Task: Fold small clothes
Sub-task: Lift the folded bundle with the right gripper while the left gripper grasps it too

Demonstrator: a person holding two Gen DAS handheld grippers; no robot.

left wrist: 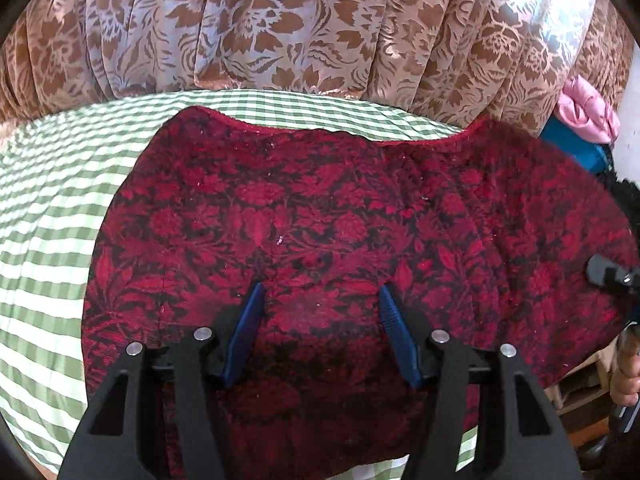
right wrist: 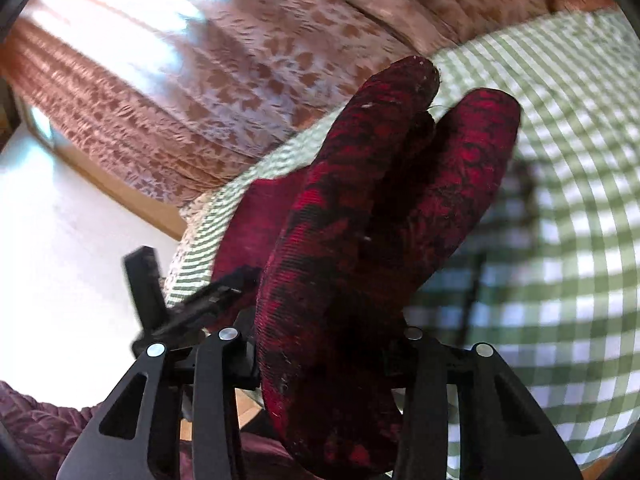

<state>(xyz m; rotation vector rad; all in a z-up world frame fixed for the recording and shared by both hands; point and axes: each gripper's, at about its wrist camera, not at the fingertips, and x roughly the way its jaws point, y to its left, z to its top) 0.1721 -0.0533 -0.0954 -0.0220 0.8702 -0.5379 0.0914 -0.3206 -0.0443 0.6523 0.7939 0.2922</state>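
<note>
A dark red garment with a black floral pattern [left wrist: 340, 216] lies spread on the green-and-white checked cloth [left wrist: 48, 208]. My left gripper [left wrist: 320, 300] hovers open just above its near middle, blue pads [left wrist: 248, 328] apart, holding nothing. In the right wrist view my right gripper [right wrist: 332, 344] is shut on a bunched fold of the same garment [right wrist: 380, 200], lifted off the cloth; the fabric hides both fingertips. The right gripper's body shows at the right edge of the left wrist view [left wrist: 608, 272]. The left gripper shows at the left of the right wrist view [right wrist: 188, 308].
A brown floral curtain [left wrist: 280, 20] hangs right behind the table. A pink cloth [left wrist: 588, 108] and a blue object [left wrist: 576, 144] sit at the far right. The checked cloth [right wrist: 560, 200] extends to the right; white floor [right wrist: 60, 260] lies beyond the table's left edge.
</note>
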